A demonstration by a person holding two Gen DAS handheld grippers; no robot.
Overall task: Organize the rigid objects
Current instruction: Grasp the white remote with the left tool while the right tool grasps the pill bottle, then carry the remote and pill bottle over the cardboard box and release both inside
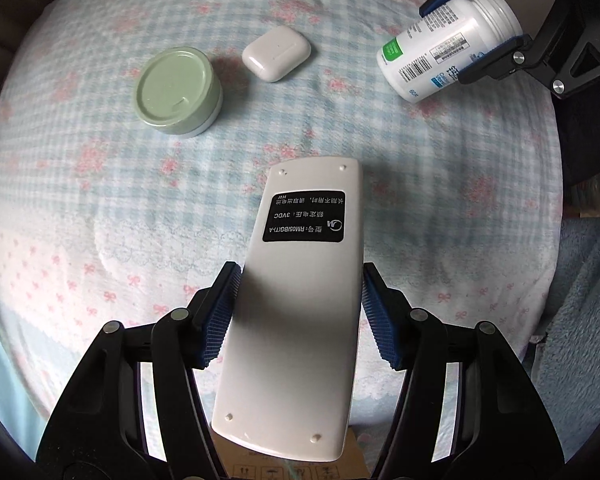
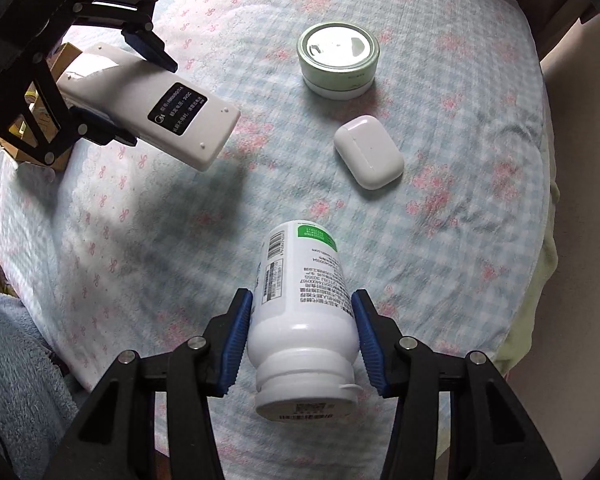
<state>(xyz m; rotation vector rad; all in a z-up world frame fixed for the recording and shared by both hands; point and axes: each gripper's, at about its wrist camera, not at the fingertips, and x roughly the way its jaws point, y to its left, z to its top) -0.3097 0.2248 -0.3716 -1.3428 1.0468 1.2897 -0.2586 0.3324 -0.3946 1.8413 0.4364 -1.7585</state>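
Your left gripper [image 1: 298,312] is clamped on the remote control [image 1: 300,300], long axis running away from the jaws; your right gripper [image 2: 302,340] clamps the pill bottle [image 2: 304,320], both probably clear above the bedspread [image 2: 460,220].

Glossy plastic remote [image 1: 300,300], soft quilted cloth [image 1: 140,208]

Four rigid things are in sight, one of each kind: one white remote control [image 1: 300,312], one white pill bottle [image 2: 304,320] with a green patch on its label, one round green tin [image 1: 179,91] and one white earbud case [image 1: 276,58]. One flowered, checked cloth [image 1: 140,200] lies under them, with one cardboard box [image 2: 40,120] at its edge. There are two tongs, one left [image 1: 300,316] and one right [image 2: 302,344].
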